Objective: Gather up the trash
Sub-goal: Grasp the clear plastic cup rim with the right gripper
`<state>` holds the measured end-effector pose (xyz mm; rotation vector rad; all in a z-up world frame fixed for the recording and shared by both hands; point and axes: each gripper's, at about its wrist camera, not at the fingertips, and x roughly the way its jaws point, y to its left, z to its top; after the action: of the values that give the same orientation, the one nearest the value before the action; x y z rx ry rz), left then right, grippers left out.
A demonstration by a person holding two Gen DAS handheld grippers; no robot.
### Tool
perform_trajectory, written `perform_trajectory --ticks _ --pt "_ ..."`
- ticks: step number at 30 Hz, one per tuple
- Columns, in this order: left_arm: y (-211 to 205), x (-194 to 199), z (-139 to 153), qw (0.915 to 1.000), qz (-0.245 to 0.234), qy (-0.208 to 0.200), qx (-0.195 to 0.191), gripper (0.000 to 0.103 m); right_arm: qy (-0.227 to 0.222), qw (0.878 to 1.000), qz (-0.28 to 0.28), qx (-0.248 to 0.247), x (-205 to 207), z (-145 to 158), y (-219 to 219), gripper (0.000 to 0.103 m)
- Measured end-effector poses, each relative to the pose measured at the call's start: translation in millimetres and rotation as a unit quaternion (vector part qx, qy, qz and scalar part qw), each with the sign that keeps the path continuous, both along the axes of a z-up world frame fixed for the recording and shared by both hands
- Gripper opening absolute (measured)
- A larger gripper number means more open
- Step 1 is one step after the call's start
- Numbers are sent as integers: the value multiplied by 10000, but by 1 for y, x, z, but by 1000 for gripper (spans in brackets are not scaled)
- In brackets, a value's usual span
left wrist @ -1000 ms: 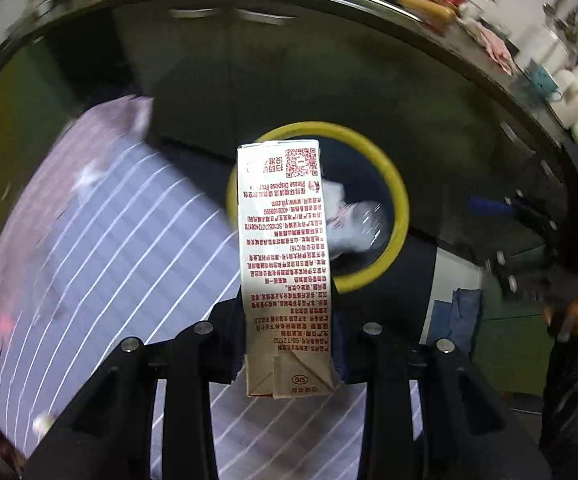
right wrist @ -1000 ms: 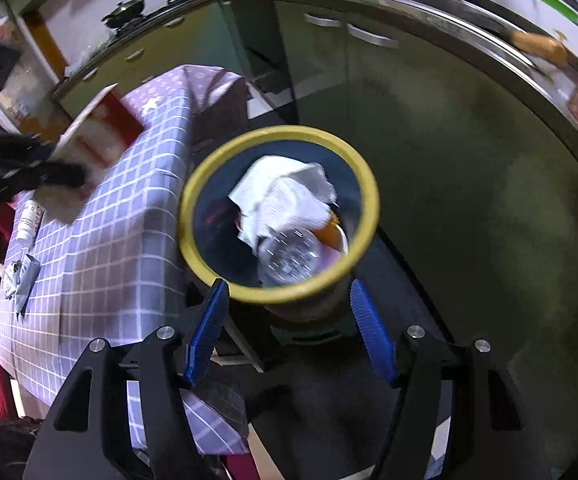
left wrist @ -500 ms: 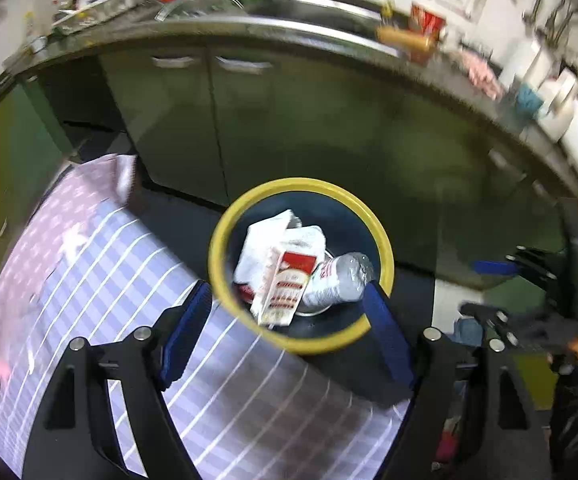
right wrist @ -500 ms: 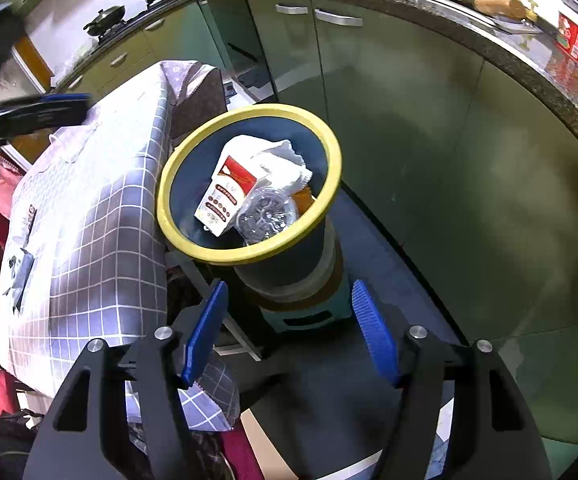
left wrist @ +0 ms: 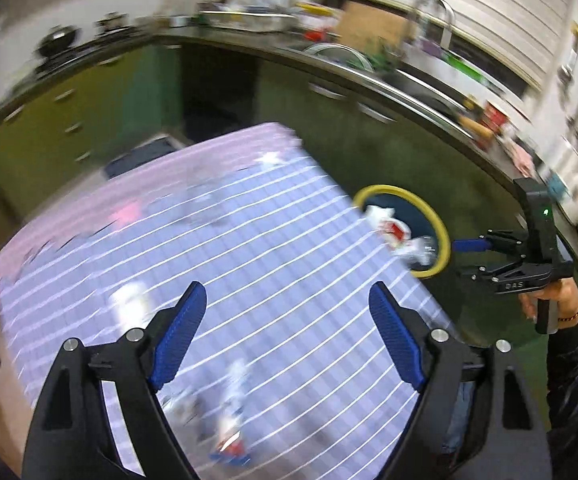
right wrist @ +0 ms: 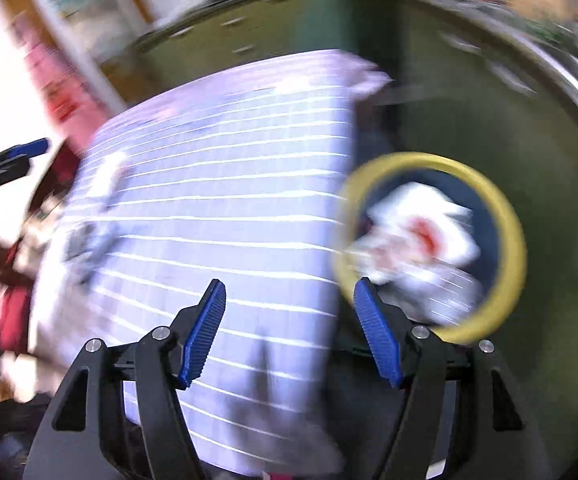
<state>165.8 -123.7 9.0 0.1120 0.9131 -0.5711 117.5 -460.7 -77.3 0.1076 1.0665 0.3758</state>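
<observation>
My left tongs point(left wrist: 287, 340) are wide open with nothing between them; their jaws have just been opening. My right tongs point(right wrist: 289, 330) are open and empty too.

The bin point(left wrist: 443, 236) with the yellow rim sits off to the right of my left tongs, past the edge of the worktop point(left wrist: 249, 248). Inside it I see a red and white carton point(left wrist: 393, 232), some white paper point(right wrist: 417, 204) and a clear bottle point(left wrist: 423, 250). So some trash is in the bin already.

There is more to do, I think. Below and just in front of my left tongs, small bits point(left wrist: 231, 412) lie on the checked cloth. They are too blurry to name. Another pale bit point(left wrist: 131, 304) lies just left of the left finger. I think those go in next.
</observation>
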Motion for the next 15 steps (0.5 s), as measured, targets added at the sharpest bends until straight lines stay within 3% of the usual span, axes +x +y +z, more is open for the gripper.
perform_trajectory --ticks 3,7,10,15 --pt "47 -15 -2 9990 431 -58 -25 80 16 9965 830 8 20 5 67 67" --pt "92 -36 -12 9967 810 6 -17 81 -304 9912 1231 -370 54 15 125 67" --pt "116 -51 -22 9952 972 114 -100 81 -618 9908 1112 -465 101 24 151 67" --pt "134 -67 -32 9938 1098 143 -92 81 -979 9843 735 -1270 165 13 195 67"
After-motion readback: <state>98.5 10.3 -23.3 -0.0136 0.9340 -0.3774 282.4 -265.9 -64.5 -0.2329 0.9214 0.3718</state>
